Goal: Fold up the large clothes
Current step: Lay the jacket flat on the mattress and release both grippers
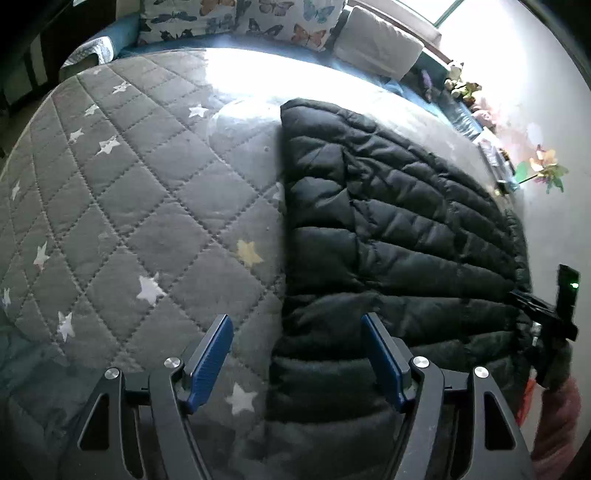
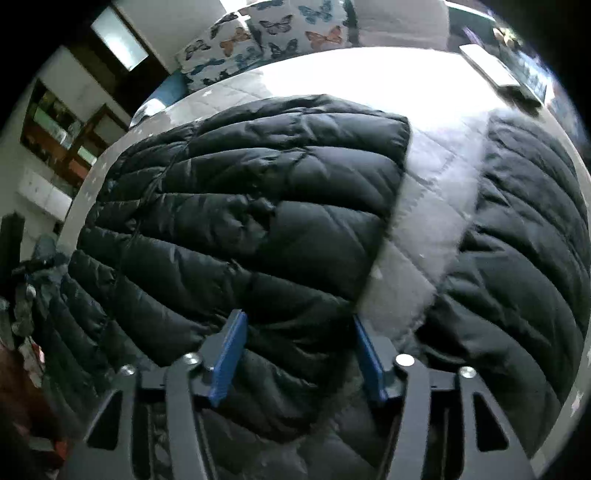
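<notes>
A black quilted puffer jacket (image 1: 399, 236) lies flat on a grey quilted bedspread (image 1: 129, 206) with stars. My left gripper (image 1: 297, 328) is open and empty, just above the jacket's left edge near its lower end. In the right wrist view the jacket body (image 2: 251, 221) fills the middle, and its sleeve (image 2: 517, 258) lies spread to the right with bedspread (image 2: 421, 236) showing between. My right gripper (image 2: 297, 332) is open and empty, low over the jacket body near the armpit. The other gripper (image 1: 554, 317) shows at the jacket's right edge in the left wrist view.
Butterfly-print pillows (image 1: 240, 18) and a grey cushion (image 1: 380, 40) lie at the head of the bed. Small toys and a pinwheel (image 1: 543, 173) stand along the bright wall side. Shelves and furniture (image 2: 62, 133) stand beyond the bed's left side.
</notes>
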